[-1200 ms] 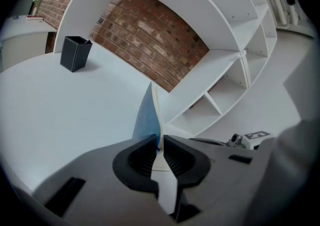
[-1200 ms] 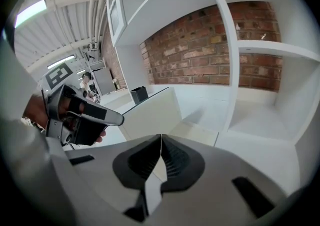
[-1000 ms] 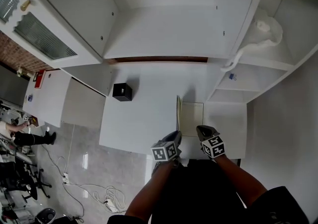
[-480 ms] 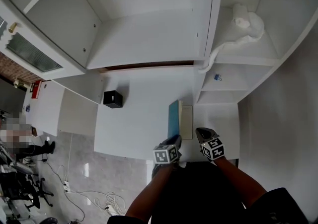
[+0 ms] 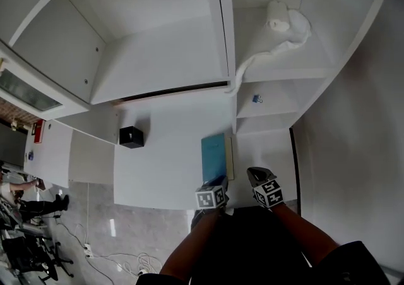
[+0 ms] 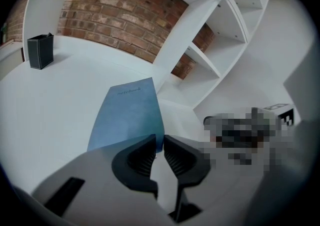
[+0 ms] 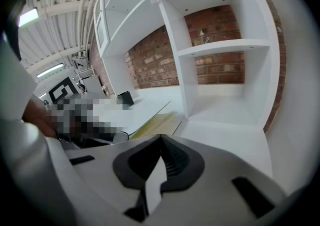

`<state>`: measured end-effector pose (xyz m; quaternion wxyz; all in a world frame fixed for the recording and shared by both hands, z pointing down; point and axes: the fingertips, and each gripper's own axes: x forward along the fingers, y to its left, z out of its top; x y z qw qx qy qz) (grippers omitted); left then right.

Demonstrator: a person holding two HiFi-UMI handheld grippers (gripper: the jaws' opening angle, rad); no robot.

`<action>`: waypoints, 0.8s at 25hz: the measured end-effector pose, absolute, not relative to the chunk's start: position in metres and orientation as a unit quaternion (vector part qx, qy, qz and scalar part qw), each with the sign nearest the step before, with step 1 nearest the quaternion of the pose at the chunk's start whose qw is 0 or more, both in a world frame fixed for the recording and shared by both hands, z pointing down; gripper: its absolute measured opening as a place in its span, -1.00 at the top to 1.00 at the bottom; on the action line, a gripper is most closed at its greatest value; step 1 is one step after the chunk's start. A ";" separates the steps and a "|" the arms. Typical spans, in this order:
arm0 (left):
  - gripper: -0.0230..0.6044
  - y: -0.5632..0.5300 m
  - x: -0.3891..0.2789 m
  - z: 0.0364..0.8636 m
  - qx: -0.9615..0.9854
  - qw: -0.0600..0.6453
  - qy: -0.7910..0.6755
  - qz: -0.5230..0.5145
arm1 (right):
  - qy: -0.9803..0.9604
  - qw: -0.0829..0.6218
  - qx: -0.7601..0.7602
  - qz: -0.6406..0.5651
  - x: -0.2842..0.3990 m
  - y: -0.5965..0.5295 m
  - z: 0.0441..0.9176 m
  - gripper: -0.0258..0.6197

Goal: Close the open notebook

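The notebook (image 5: pixel 214 156) lies on the white desk (image 5: pixel 164 163) with its blue cover (image 6: pixel 127 115) facing up and tilted low over the cream pages (image 7: pixel 156 122). A strip of those pages shows along its right edge. My left gripper (image 5: pixel 221 182) is at the cover's near corner, and its tips (image 6: pixel 159 146) pinch that corner with only a thin gap between them. My right gripper (image 5: pixel 255 175) is just right of the notebook, shut with nothing in it, pointing toward the shelf unit.
A black box (image 5: pixel 131 136) stands at the desk's back left. White shelves (image 5: pixel 265 81) rise right of the notebook, holding a white cloth (image 5: pixel 287 28) and a small blue clip (image 5: pixel 257 98). Behind is a brick wall (image 6: pixel 115 14). Cables lie on the floor at lower left.
The cover stood upright beside the cream page a second ago; it has swung over to the right and now lies blue side up, low over the pages. Both grippers shifted slightly.
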<state>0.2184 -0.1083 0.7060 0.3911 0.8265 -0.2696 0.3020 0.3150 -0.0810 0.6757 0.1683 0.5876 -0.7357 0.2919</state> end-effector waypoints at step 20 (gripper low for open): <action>0.77 -0.090 0.250 0.759 0.817 0.377 -0.216 0.379 | -0.709 0.177 0.607 0.312 0.347 -0.047 0.695 0.92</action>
